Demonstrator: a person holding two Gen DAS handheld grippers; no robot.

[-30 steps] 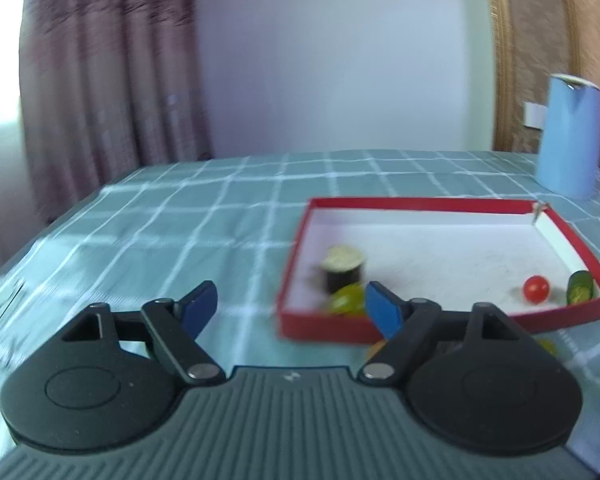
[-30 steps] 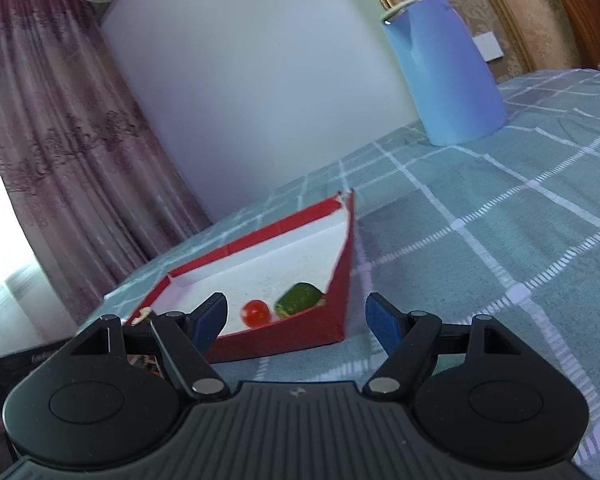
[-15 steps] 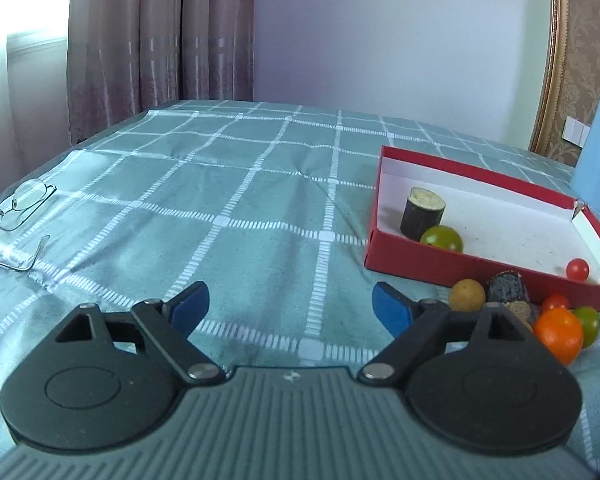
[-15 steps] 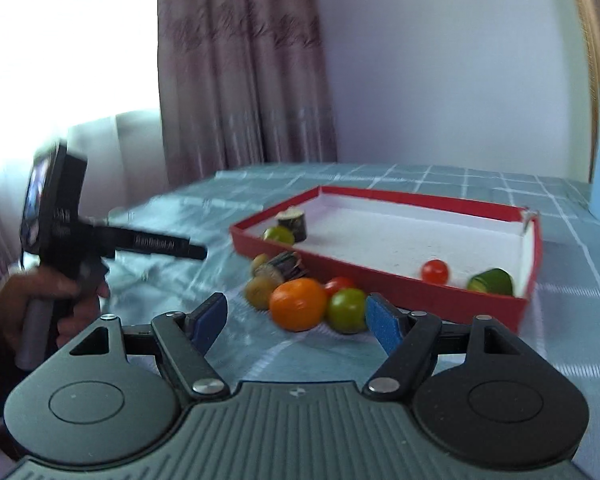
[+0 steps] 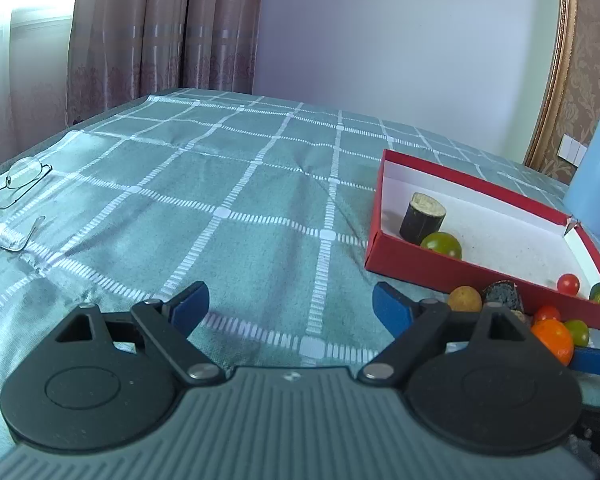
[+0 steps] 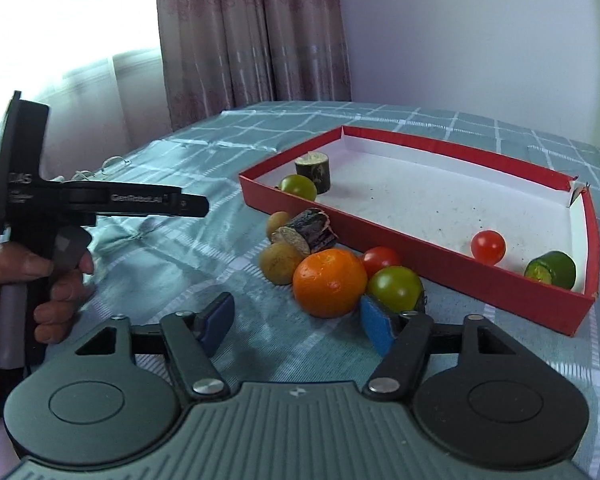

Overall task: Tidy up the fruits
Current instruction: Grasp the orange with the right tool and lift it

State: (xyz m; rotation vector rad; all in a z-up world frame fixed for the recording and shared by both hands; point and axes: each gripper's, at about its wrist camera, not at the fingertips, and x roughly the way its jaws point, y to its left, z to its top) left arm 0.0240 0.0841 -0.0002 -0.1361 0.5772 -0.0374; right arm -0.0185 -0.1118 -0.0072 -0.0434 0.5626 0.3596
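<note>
Fruits loose by red box (image 6: 416, 240), tomato (image 6: 488, 247) inside, left tool (image 5: 290, 304) released, right tool (image 6: 296, 324) closing, empty.

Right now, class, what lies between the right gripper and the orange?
Only bare checked tablecloth; the right wrist view shows the open right gripper just short of the orange.

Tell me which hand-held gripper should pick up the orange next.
Right. The right hand-held gripper faces the orange just ahead, jaws open and just been closing. The left hand-held gripper points at bare tablecloth, with the orange off to its side.
</note>
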